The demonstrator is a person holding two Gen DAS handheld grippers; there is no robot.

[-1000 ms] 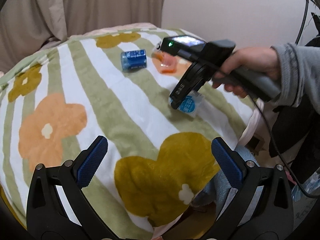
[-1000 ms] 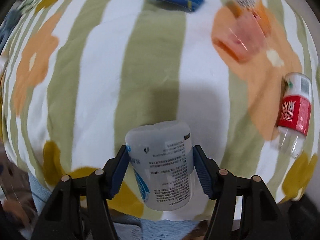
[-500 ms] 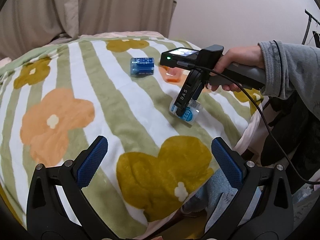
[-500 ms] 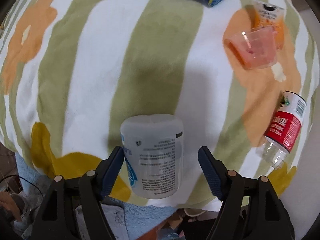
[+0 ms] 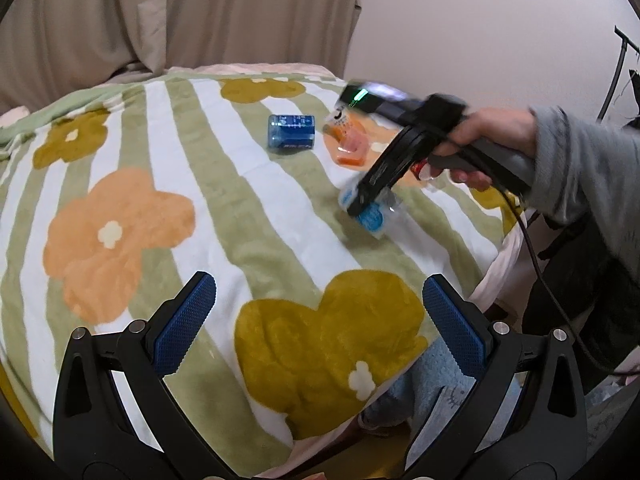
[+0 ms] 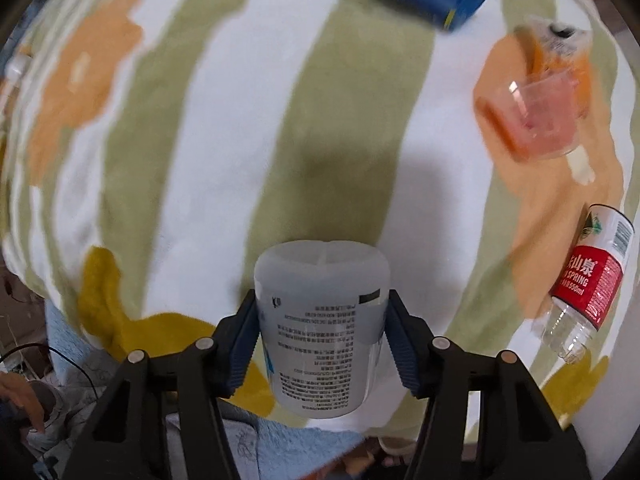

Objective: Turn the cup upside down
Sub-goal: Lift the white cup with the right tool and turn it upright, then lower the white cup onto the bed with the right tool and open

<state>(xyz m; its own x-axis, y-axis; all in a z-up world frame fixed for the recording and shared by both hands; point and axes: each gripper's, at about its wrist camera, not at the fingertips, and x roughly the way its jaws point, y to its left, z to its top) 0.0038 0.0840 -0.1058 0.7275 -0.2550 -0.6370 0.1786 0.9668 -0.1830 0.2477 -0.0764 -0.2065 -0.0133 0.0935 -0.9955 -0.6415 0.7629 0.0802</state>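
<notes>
Right gripper point(image 6: 322, 342) is clamping the light, thin-walled cup point(image 6: 320, 320) mid-body near the blanket's point(image 6: 248, 120) near edge; left gripper point(image 5: 318, 330) is hanging open, empty.

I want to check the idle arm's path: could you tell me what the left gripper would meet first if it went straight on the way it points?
The left gripper is open and empty. Straight ahead it would probably meet the flower-patterned blanket first; the blue can lies further along, though depth is unclear.
</notes>
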